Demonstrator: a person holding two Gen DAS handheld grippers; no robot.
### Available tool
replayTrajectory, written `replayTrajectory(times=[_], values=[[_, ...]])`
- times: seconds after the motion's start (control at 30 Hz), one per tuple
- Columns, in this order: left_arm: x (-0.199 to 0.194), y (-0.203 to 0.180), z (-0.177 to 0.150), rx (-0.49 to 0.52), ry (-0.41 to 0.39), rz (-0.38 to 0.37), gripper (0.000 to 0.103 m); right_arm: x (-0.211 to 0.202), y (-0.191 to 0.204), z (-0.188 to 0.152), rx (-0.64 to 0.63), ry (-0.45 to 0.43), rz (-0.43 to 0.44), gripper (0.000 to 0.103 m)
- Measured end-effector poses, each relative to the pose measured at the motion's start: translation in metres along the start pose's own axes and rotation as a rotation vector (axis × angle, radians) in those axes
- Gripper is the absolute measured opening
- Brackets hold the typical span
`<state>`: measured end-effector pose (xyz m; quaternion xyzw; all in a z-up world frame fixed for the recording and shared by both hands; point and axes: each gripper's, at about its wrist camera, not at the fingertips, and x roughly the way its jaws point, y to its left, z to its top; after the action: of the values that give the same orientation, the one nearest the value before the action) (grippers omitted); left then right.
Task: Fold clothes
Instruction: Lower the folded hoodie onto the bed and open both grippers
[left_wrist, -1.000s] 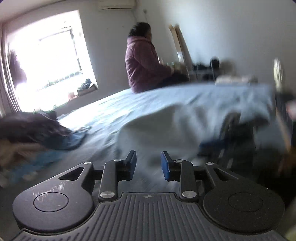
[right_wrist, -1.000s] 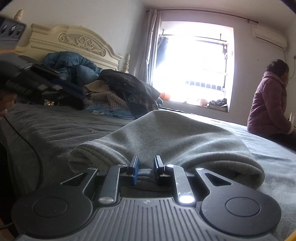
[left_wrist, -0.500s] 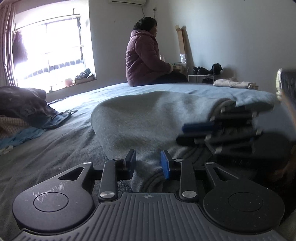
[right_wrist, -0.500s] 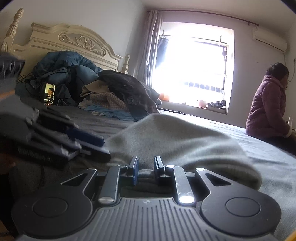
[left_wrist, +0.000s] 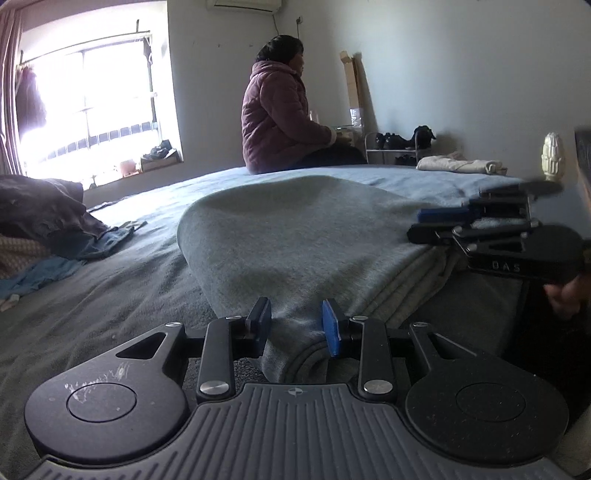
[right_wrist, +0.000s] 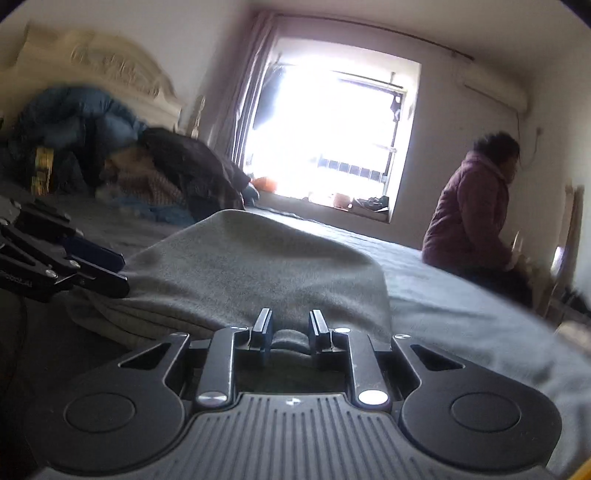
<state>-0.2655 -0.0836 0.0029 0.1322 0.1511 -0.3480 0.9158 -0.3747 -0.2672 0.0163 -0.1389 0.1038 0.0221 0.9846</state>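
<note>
Left wrist view. The left hand-held gripper (left_wrist: 297, 326) fills the lower centre of the frame, its jaws parted by a moderate gap. The near corner of the grey sweatshirt (left_wrist: 295, 236) lies between them, its ribbed hem curling just below the blue pads (left_wrist: 330, 326); neither pad visibly presses the cloth, so nothing is taken as held. The garment lies folded on the bed (left_wrist: 92, 295), directly ahead of the jaws, running up towards the frame's centre. The right hand-held gripper (left_wrist: 424, 225) enters from the right edge, over the garment's right side; its jaw gap is blurred here. A seated person (left_wrist: 280, 122) and a cream garment (left_wrist: 458, 164) occupy the upper right; a clothes pile (left_wrist: 40, 214) lies at the left edge.

Right wrist view. The right hand-held gripper (right_wrist: 290, 330) sits at lower centre, jaws narrowly parted and just opened further. A fold of the sweatshirt (right_wrist: 251, 269) bulges between them, seemingly free of the pads, though blur leaves contact uncertain. The cloth lies straight ahead. The left hand-held gripper (right_wrist: 107, 269) reaches in from the left edge, at the garment's left border. Both grippers appear equally near the garment. The garment's far edge is hidden behind its own hump.
</note>
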Motion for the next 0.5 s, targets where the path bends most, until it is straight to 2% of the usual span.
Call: replayTrajectory(times=[0.17, 0.2, 0.27, 0.3, 0.37, 0.5], values=[[-0.001, 0.004, -0.001, -0.027, -0.002, -0.003, 0.031, -0.006, -0.006, 0.027, 0.034, -0.048, -0.014, 0.022], [-0.001, 0.004, -0.001, -0.027, -0.002, -0.003, 0.031, -0.006, -0.01, 0.028, 0.051, -0.043, -0.028, 0.022], [-0.001, 0.005, -0.002, -0.031, -0.005, -0.013, 0.031, 0.004, -0.02, 0.012, 0.104, 0.053, -0.052, 0.022], [-0.001, 0.004, -0.002, -0.03, -0.008, -0.018, 0.031, 0.006, -0.026, 0.0, 0.147, 0.075, -0.052, 0.022], [-0.001, 0.002, -0.002, -0.015, -0.011, -0.013, 0.031, 0.0, -0.039, -0.006, 0.232, 0.065, -0.043, 0.022], [0.0, 0.006, -0.003, -0.029, -0.013, -0.019, 0.031, -0.003, -0.048, 0.022, 0.225, 0.039, -0.055, 0.022]])
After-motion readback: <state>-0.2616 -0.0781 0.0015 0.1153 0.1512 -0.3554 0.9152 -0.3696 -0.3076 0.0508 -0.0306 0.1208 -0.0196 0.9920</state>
